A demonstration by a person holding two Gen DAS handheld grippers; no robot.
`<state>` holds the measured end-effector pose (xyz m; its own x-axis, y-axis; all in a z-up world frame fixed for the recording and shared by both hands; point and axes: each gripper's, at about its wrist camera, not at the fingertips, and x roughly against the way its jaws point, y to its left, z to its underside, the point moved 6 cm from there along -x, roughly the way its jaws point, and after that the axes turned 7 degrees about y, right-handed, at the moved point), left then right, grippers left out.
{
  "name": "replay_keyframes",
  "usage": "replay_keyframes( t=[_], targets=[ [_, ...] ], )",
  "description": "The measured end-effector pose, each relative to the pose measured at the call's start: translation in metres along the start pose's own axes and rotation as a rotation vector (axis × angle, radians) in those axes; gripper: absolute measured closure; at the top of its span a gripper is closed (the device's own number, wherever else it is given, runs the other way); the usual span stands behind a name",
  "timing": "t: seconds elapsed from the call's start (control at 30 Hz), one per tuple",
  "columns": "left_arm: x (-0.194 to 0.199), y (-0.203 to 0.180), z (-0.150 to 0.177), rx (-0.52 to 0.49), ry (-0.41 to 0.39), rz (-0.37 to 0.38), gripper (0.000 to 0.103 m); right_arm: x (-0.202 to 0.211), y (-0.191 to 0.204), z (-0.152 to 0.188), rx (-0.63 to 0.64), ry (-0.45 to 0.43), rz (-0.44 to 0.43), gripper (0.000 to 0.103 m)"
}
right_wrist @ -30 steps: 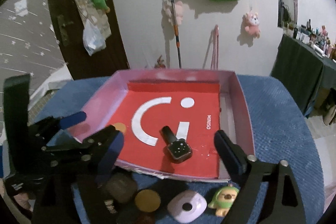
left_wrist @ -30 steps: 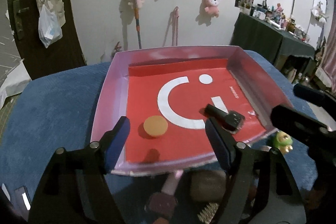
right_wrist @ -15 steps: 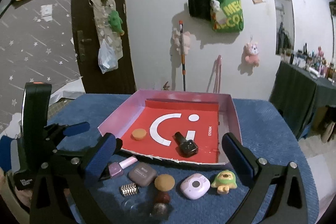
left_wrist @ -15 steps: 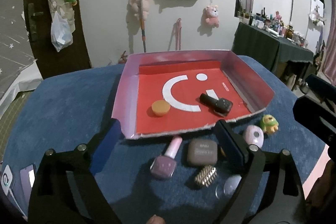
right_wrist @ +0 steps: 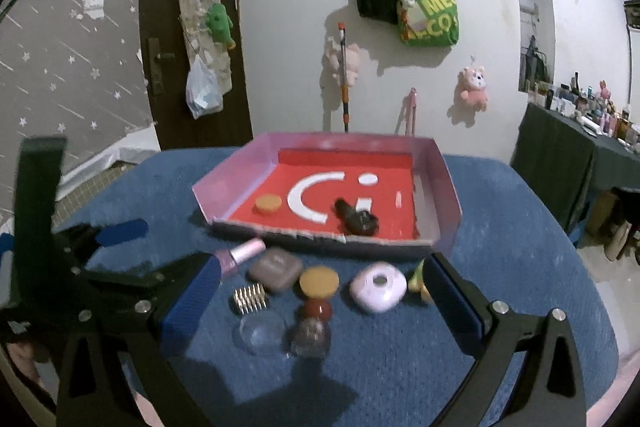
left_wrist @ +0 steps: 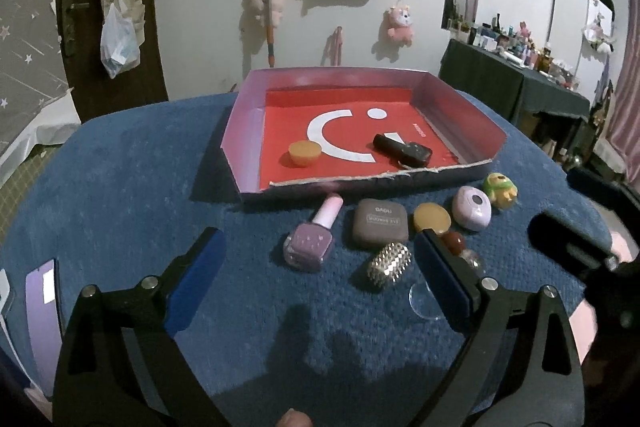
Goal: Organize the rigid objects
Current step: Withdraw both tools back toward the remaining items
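A pink tray [left_wrist: 244, 131] [right_wrist: 448, 195] with a red floor holds an orange cap [left_wrist: 305, 153] [right_wrist: 268, 203] and a black bottle [left_wrist: 403, 151] [right_wrist: 356, 217]. In front of it lie a purple nail polish [left_wrist: 311, 239] [right_wrist: 236, 255], a brown compact [left_wrist: 381, 223] [right_wrist: 276, 269], a studded silver piece [left_wrist: 389, 262] [right_wrist: 250, 299], an orange disc [left_wrist: 431, 217] [right_wrist: 319, 281], a lilac case [left_wrist: 472, 207] [right_wrist: 376, 287] and a green toy [left_wrist: 499, 190] [right_wrist: 418, 277]. My left gripper [left_wrist: 318, 277] and right gripper [right_wrist: 320, 301] are open and empty above these items.
A clear dome [right_wrist: 262, 333] and a red-capped glass bottle [right_wrist: 314, 327] lie nearest the right gripper. A phone [left_wrist: 42, 311] lies at the left edge of the blue cloth [left_wrist: 120, 187]. A dark dresser [left_wrist: 516, 87] with bottles stands at right.
Both grippers have pulled back and up from the tray. The row of loose items in front of the tray has come into view. Both stay open.
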<state>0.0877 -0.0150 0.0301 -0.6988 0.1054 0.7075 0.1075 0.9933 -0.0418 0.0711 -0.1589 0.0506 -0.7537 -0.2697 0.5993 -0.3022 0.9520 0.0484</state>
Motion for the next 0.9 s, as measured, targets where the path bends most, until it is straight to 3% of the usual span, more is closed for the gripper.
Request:
replay_keyframes(
  t=[0.27, 0.53, 0.9],
  targets=[
    [-0.001, -0.008, 0.02, -0.024, 0.021, -0.001, 0.007, -0.007, 0.0, 0.035, 0.0, 0.056, 0.017, 0.002],
    [-0.016, -0.006, 0.031, 0.001, 0.073, 0.011, 0.007, -0.017, -0.005, 0.059, 0.006, 0.127, 0.037, 0.02],
    [-0.035, -0.004, 0.034, -0.001, 0.111, 0.005, 0.011, -0.047, -0.023, 0.067, -0.052, 0.215, 0.029, 0.03]
  ],
)
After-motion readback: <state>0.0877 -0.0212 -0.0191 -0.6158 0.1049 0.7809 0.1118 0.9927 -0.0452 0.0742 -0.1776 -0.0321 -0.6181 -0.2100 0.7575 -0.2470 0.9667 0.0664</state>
